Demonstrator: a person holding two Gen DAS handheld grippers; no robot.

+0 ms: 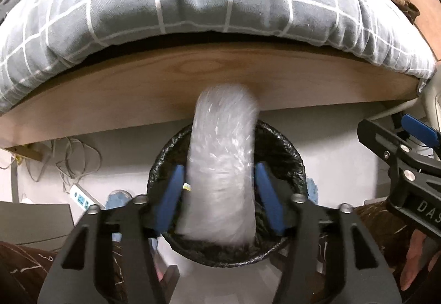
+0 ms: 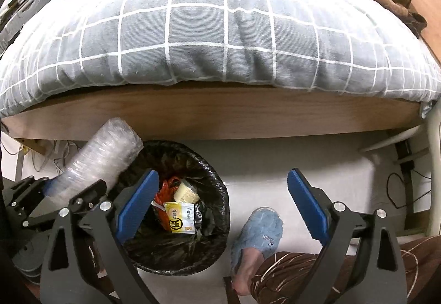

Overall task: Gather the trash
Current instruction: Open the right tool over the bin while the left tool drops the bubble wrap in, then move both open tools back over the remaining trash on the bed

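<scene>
**Cup stack over the bin, left jaws parted**

Left gripper [image 1: 219,193] sits right above the trash bin [image 1: 289,149], pointing steeply down, so whatever drops lands inside. A stack of clear plastic cups [image 1: 223,166] stands between its blue pads [image 1: 172,193]. A thin gap shows on each side and the stack is motion-blurred, so I judge it released, not clamped. Can't tell if it is falling yet.

Right gripper [image 2: 223,202] is spread wide with nothing between its fingers, just to the right of the bin and clear of the drop path. Likely done with its own piece or waiting for the next.

Bin stands on the pale floor just in front of the bed frame [image 1: 137,83], black liner folded over the rim.

View differences: the left wrist view has the bin's inside blocked by the cups. The right wrist view shows the contents: a yellow packet [image 2: 180,217], an orange wrapper [image 2: 165,188], a pale tub [image 2: 187,192]. It also shows the cup stack [image 2: 102,155] leaning over the bin's left rim, and a blue slipper [image 2: 259,229] on a foot to the right of the bin.
</scene>
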